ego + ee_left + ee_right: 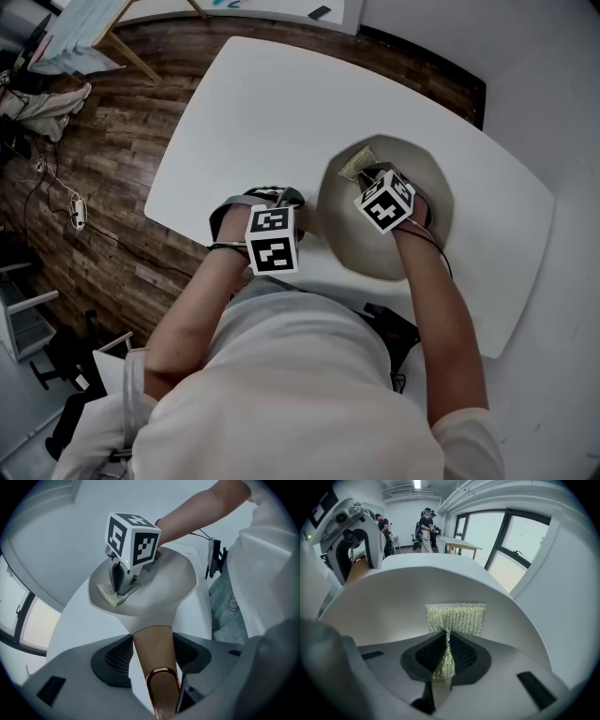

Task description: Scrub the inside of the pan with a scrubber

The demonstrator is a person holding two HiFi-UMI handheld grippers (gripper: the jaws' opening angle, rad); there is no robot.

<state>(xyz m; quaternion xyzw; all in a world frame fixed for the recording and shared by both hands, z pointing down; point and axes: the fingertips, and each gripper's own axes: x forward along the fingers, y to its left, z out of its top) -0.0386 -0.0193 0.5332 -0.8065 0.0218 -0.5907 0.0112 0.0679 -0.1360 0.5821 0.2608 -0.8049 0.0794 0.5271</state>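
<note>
Toward the near edge of the white desk [244,103], right of its middle, sits one pale pan [424,167], mouth up. Its single wooden handle [152,644] runs leftward along that near edge, and the left gripper [154,681] has its jaws closed tight on it. One glittery mesh scrubber [457,618] lies against the pan's inner wall on the far-left side. The right gripper [443,660] pinches its trailing end, jaws pressed together on the mesh. Most of the pan's floor lies nearward and rightward of the scrubber, so the next stroke likely sweeps that way. Grippers number two; everything else, one.
</note>
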